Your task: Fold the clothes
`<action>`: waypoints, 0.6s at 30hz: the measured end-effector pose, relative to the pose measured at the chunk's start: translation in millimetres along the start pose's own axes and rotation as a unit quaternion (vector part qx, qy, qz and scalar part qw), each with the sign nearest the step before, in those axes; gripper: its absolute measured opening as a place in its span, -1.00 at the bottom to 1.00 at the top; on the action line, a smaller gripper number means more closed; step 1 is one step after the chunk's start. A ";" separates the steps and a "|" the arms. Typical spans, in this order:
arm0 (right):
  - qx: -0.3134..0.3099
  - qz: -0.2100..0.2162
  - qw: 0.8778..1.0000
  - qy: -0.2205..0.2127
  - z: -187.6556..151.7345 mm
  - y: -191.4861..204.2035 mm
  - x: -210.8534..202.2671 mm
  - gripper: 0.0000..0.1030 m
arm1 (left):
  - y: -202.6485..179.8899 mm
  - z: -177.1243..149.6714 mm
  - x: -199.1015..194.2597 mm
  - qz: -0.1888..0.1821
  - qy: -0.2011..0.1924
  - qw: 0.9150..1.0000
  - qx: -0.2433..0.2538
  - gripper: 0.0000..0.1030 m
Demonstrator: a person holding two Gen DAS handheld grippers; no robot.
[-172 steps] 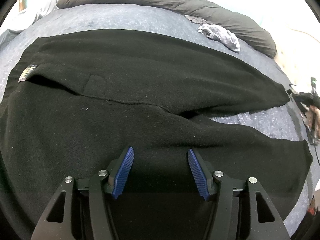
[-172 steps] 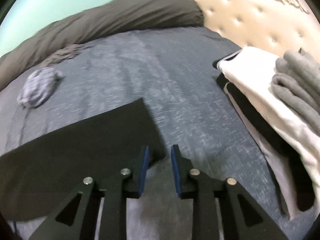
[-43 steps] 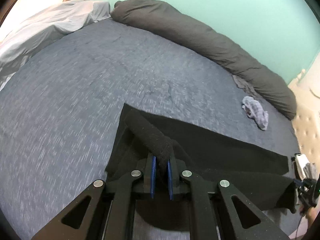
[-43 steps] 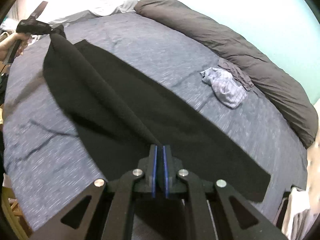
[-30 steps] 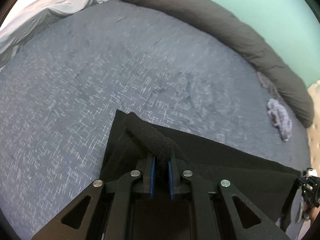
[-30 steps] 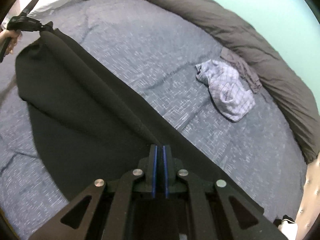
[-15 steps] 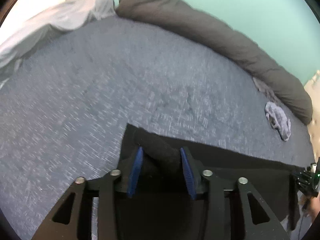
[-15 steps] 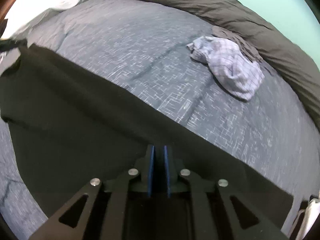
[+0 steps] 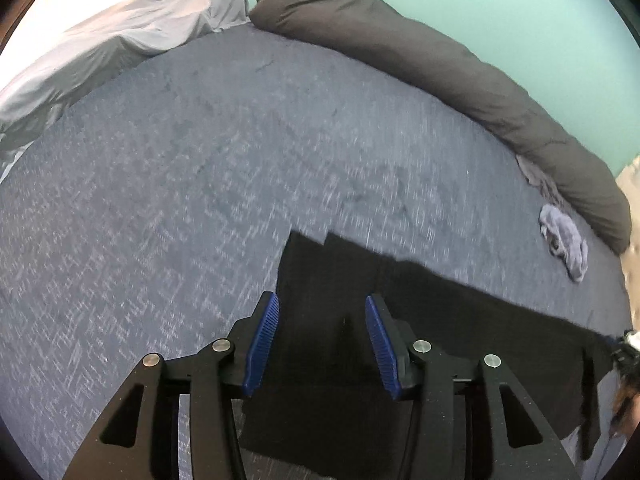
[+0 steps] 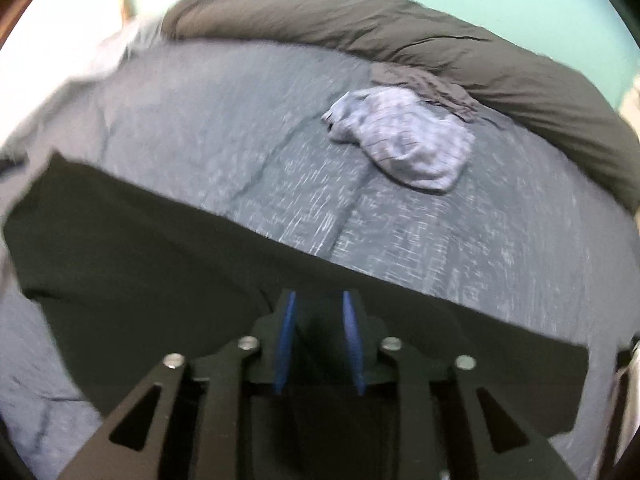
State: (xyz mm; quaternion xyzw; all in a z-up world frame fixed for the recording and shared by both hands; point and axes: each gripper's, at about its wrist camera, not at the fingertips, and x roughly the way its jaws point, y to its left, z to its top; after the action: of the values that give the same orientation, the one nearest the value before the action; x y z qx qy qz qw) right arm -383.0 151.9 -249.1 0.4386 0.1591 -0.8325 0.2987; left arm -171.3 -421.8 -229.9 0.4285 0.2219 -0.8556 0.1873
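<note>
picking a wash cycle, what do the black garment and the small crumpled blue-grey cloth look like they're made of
Black garment: probably fleece or brushed knit; matte, thick, slightly fuzzy, no sheen. Small crumpled cloth: likely thin woven cotton; fine dark check lines on pale blue-grey, and it crumples softly. Blur leaves both uncertain.

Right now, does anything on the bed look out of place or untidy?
A crumpled checked cloth lies unfolded beside the dark duvet roll. The black garment lies folded flat, though its far corner edges look stepped, not flush.

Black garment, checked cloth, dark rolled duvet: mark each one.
Black garment (image 9: 340,280), left wrist view, near its far corner.
Checked cloth (image 10: 416,144), right wrist view, its middle.
Dark rolled duvet (image 9: 440,68), left wrist view, its mid-length.
</note>
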 end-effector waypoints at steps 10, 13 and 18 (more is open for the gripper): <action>0.069 -0.019 0.997 0.002 -115.2 -67.9 -104.5 0.11 | -37.3 -33.6 -8.5 -0.005 -0.003 0.998 0.061 -0.04; 0.020 -0.030 0.999 0.039 -152.1 -53.2 -105.9 0.11 | -50.4 -44.4 -7.1 -0.012 0.005 0.997 0.070 -0.04; -0.013 -0.034 0.993 0.109 -193.1 -28.9 -82.8 0.11 | -67.1 -54.5 -6.5 -0.019 0.012 0.997 0.068 -0.04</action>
State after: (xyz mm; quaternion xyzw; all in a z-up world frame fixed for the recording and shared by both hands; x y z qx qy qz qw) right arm -242.6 305.6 -289.7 0.5172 0.2169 -0.7872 0.2566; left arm -166.5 -335.7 -239.0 0.4462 0.1735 -0.8670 0.1382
